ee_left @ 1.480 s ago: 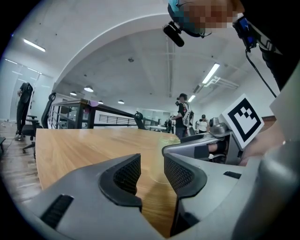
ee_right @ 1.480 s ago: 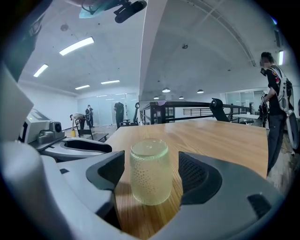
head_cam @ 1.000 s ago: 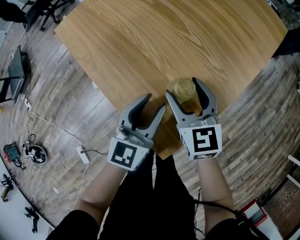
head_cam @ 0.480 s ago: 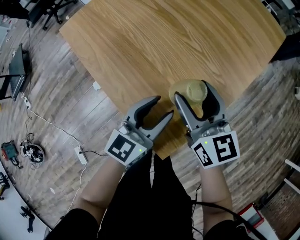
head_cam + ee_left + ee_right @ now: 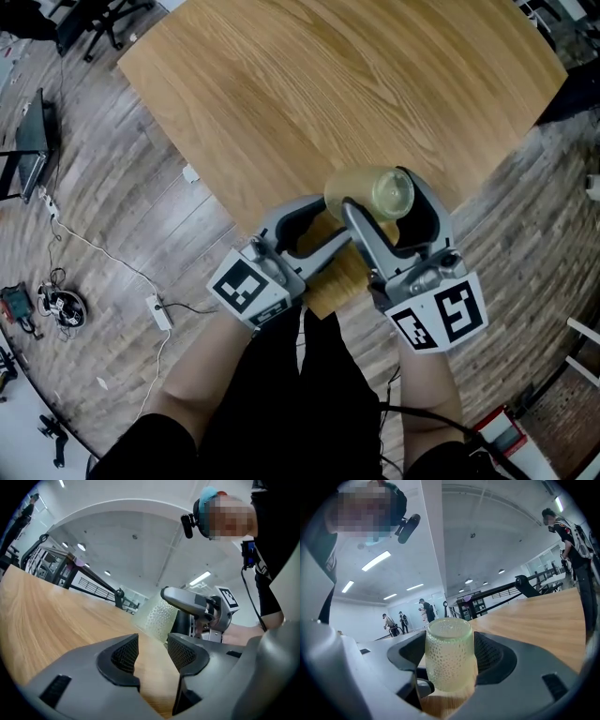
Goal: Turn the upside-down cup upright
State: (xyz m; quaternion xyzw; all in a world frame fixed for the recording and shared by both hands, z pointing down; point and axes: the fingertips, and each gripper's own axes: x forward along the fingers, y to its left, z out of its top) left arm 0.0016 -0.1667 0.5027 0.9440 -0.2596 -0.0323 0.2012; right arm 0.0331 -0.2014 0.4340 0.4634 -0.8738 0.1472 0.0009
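The cup [image 5: 361,190], a dimpled yellow-green glass, hangs tilted above the near corner of the wooden table [image 5: 328,84]. My right gripper [image 5: 375,192] is shut on it, one pad on each side. In the right gripper view the cup [image 5: 450,660] fills the gap between the pads, closed base uppermost. My left gripper [image 5: 328,222] sits just left of it, jaws opening, with nothing between them. In the left gripper view the cup [image 5: 159,616] shows just beyond my left gripper [image 5: 152,649], apart from the pads.
The table's near corner [image 5: 319,307] lies under both grippers. A power strip [image 5: 164,309] and cables lie on the plank floor at left. Several people stand far off in the right gripper view.
The right gripper has lifted the cup off the table and rolled, tipping it over. The left gripper has closed in on the cup from the left and its jaws have widened.
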